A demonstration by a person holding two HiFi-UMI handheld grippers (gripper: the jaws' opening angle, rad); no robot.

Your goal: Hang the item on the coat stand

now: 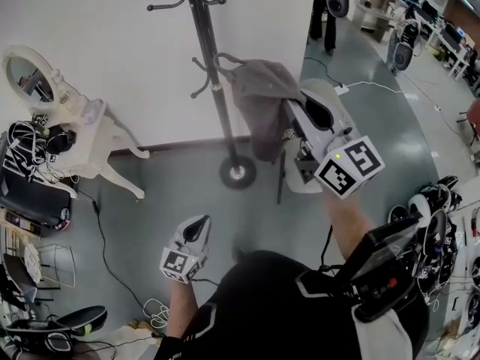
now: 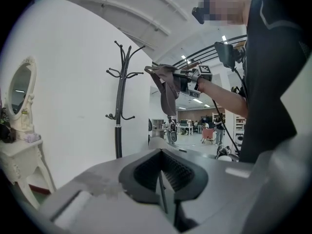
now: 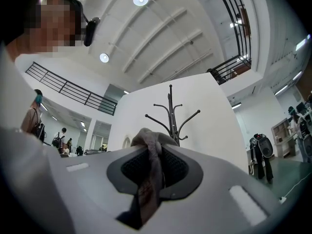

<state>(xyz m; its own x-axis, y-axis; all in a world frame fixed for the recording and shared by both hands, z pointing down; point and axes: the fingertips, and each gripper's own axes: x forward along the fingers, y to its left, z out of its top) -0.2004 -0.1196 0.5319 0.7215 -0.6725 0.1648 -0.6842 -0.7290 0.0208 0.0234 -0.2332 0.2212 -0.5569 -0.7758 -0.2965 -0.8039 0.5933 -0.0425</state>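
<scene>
Head view, far left: a white dressing table (image 1: 82, 137) with an oval mirror (image 1: 28, 77) stands against the wall. The left claw (image 1: 199, 222) is low over the grey floor (image 1: 150, 201), near the person's body. Only the left gripper view shows its jaws: they are together, with nothing between them. Centre: the black coat stand (image 1: 212, 73) rises from a round base, hooks spread at two levels. Just right of its pole hangs the grey garment (image 1: 262, 103), bunched at the top and drooping below. From the head view the nearest lower hook seems to meet the cloth, and I cannot tell contact there. The left gripper view settles it: bare wall shows between the stand and the garment, so the cloth is apart from every hook and raised to about the height of the upper ones. Right: the right claw (image 1: 294, 111) is lifted and points toward the stand. The right gripper view shows what the head view does not: its jaws are clamped on a twisted fold of the garment, a small lump above the pads, the rest hanging down between them, with the stand's upper hooks beyond.
</scene>
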